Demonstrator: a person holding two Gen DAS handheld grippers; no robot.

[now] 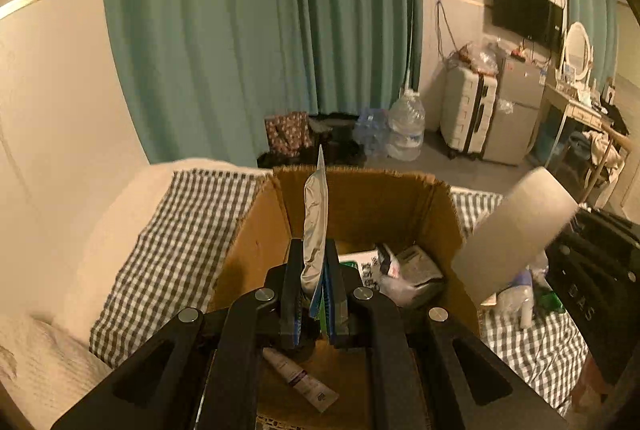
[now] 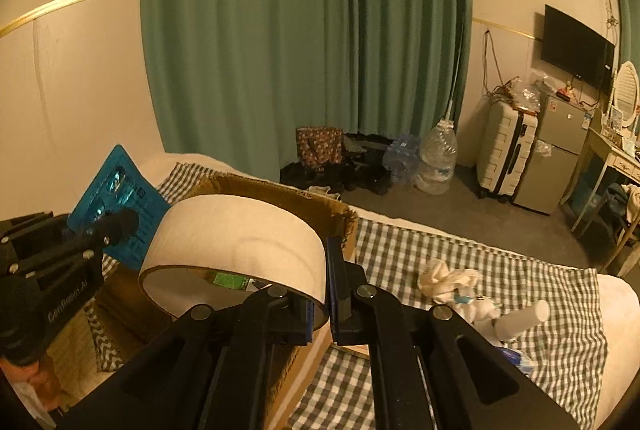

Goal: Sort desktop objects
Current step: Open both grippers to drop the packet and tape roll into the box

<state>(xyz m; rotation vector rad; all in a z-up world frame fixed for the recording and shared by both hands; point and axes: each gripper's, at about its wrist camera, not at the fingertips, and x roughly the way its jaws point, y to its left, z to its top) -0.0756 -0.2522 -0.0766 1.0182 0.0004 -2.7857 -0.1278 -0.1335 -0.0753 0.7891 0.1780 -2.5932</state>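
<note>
We see the left gripper (image 1: 314, 262) pinching a flat blue packet (image 1: 316, 230) edge-up over the near rim of the open cardboard box (image 1: 360, 198), w/ a tube (image 1: 300, 378) and wrappers lying inside. The right gripper (image 2: 320, 282) is clamped on the wall of a wide tape roll (image 2: 240, 242), held at the box's right edge. Right of the box, the checked cloth (image 2: 500, 266) has open room past a crumpled tissue (image 2: 448, 278) and small bottle (image 2: 520, 318).

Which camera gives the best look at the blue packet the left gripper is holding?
The right wrist view: it shows the blue packet's printed flat face. The left wrist view sees the packet edge-on, a thin silver and blue sliver clamped in the left gripper.
</note>
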